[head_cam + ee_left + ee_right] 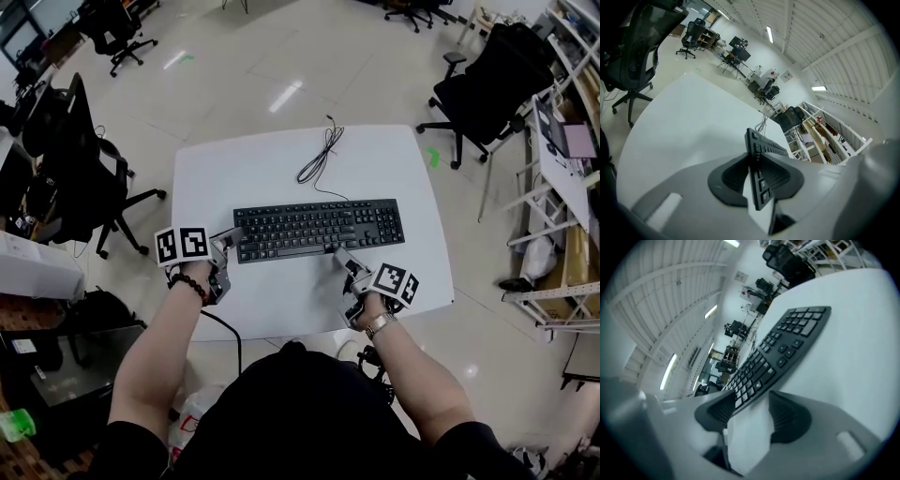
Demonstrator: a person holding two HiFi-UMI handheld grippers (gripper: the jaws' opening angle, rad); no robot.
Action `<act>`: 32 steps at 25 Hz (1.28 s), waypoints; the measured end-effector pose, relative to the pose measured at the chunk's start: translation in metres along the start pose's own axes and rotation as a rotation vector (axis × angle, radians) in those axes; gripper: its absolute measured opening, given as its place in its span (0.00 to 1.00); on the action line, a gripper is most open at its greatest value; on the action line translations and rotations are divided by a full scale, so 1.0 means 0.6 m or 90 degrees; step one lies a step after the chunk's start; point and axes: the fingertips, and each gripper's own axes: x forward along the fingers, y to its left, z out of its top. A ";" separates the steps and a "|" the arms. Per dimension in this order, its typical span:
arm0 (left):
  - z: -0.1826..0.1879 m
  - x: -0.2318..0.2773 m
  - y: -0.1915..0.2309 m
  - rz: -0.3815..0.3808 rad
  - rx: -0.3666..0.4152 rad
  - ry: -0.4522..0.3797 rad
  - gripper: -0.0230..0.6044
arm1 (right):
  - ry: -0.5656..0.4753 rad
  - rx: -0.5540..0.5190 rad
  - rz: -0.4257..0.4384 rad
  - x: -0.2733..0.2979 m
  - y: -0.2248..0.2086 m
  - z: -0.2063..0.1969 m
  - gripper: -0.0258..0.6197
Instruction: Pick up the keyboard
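A black keyboard [319, 228] lies across the middle of a white table [253, 173], its cable [321, 155] trailing toward the far edge. My left gripper [230, 240] is at the keyboard's left end. In the left gripper view the keyboard's [761, 149] thin end stands between the two pads, and the left gripper [757, 177] is shut on it. My right gripper [339, 253] is at the keyboard's front edge, right of centre. In the right gripper view the right gripper [750, 411] is open: the keyboard's [783, 350] edge lies by one pad, with bare table between the jaws.
Black office chairs stand at the left [80, 159] and the far right [487, 89] of the table. Shelving with papers [562, 150] lines the right side. The table's near edge [281, 333] is just in front of the person's body.
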 end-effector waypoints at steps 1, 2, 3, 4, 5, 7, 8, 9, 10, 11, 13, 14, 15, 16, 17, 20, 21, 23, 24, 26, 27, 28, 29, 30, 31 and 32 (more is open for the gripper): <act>0.001 -0.001 -0.001 0.001 0.001 0.000 0.17 | -0.005 0.020 0.007 0.007 -0.005 0.002 0.38; 0.002 -0.001 -0.001 0.001 0.001 -0.001 0.17 | -0.009 0.038 0.014 0.014 -0.009 0.004 0.40; 0.003 -0.002 -0.002 0.002 0.001 -0.001 0.17 | -0.013 0.056 0.022 0.022 -0.011 0.005 0.40; 0.003 -0.002 -0.003 0.003 0.001 -0.001 0.17 | -0.016 0.071 0.031 0.028 -0.013 0.007 0.40; 0.003 -0.003 -0.005 0.002 0.000 0.000 0.17 | -0.021 0.084 0.041 0.034 -0.014 0.009 0.42; 0.003 -0.003 -0.008 0.001 0.000 0.001 0.17 | -0.032 0.104 0.064 0.045 -0.016 0.014 0.42; 0.002 -0.004 -0.010 0.001 -0.001 0.001 0.17 | -0.038 0.113 0.076 0.050 -0.017 0.018 0.42; 0.002 -0.004 -0.011 0.001 -0.001 0.002 0.17 | -0.045 0.123 0.088 0.055 -0.018 0.023 0.42; 0.003 -0.004 -0.012 0.002 0.000 0.002 0.17 | -0.052 0.134 0.100 0.060 -0.019 0.028 0.42; 0.003 -0.005 -0.013 0.002 0.000 0.003 0.17 | -0.059 0.145 0.112 0.065 -0.020 0.034 0.42; 0.004 -0.005 -0.014 0.001 0.001 0.005 0.17 | -0.072 0.160 0.131 0.073 -0.020 0.043 0.42; 0.004 -0.005 -0.014 0.000 0.001 0.006 0.17 | -0.076 0.163 0.138 0.077 -0.020 0.047 0.42; 0.004 -0.005 -0.014 0.000 0.002 0.006 0.17 | -0.079 0.163 0.142 0.081 -0.020 0.050 0.42; 0.004 -0.005 -0.014 0.000 0.002 0.007 0.17 | -0.081 0.161 0.145 0.084 -0.021 0.052 0.42; 0.004 -0.005 -0.013 0.000 0.003 0.007 0.17 | -0.083 0.159 0.146 0.087 -0.022 0.055 0.40; 0.004 -0.004 -0.012 0.002 0.003 0.007 0.17 | -0.087 0.153 0.146 0.089 -0.020 0.058 0.31; 0.004 -0.004 -0.012 0.003 0.002 0.007 0.17 | -0.089 0.150 0.148 0.089 -0.019 0.059 0.30; 0.006 -0.003 -0.012 0.002 0.000 0.004 0.17 | -0.094 0.139 0.151 0.085 -0.015 0.061 0.26; 0.007 -0.003 -0.012 0.000 -0.002 0.002 0.17 | -0.096 0.133 0.152 0.083 -0.011 0.063 0.24; 0.009 -0.003 -0.012 -0.005 -0.007 -0.004 0.17 | -0.098 0.120 0.149 0.080 -0.005 0.065 0.22; 0.010 -0.003 -0.014 -0.007 -0.005 -0.007 0.17 | -0.098 0.113 0.147 0.078 -0.002 0.066 0.22; 0.012 -0.004 -0.015 -0.008 -0.002 -0.009 0.17 | -0.099 0.106 0.147 0.076 0.002 0.067 0.22; 0.013 -0.005 -0.018 -0.009 0.002 -0.012 0.17 | -0.100 0.098 0.149 0.072 0.008 0.069 0.22; 0.015 -0.006 -0.021 -0.011 0.004 -0.014 0.17 | -0.102 0.090 0.152 0.068 0.014 0.073 0.22; 0.018 -0.009 -0.024 -0.015 0.005 -0.018 0.17 | -0.104 0.081 0.156 0.065 0.023 0.077 0.22; 0.021 -0.012 -0.028 -0.019 0.005 -0.023 0.17 | -0.105 0.071 0.160 0.061 0.033 0.082 0.22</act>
